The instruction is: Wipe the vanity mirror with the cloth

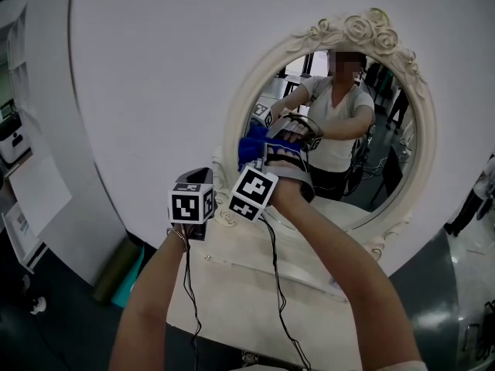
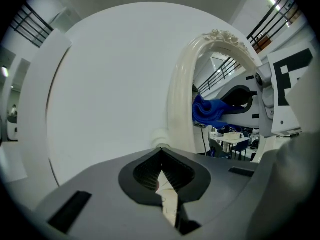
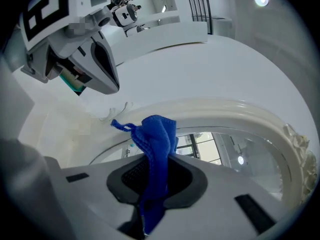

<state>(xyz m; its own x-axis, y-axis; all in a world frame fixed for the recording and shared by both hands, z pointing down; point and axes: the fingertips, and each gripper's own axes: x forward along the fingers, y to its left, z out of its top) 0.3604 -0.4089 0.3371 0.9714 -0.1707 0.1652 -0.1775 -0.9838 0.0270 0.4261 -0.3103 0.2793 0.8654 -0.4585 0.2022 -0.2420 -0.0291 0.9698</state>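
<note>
Right gripper view: jaws of right gripper (image 3: 152, 170) clamp blue cloth (image 3: 160, 136) at vanity mirror (image 3: 235, 149); left gripper (image 2: 161, 158) closed, empty.

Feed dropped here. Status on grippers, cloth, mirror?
Right gripper shut on blue cloth, at mirror left edge. Left gripper shut, empty, beside frame. Nothing in the way.

Your cloth (image 3: 157, 144) shows vivid blue, with a fine woven grid all over. Your right gripper (image 3: 150, 184) is pale grey with black pads (image 3: 131, 175), and your left gripper (image 2: 161, 176) is the same grey and black. Each marker cube (image 1: 191, 205) carries black-and-white squares. The mirror frame (image 1: 363, 31) is cream with a rose pattern. The wall (image 1: 155, 68) is white.
</note>
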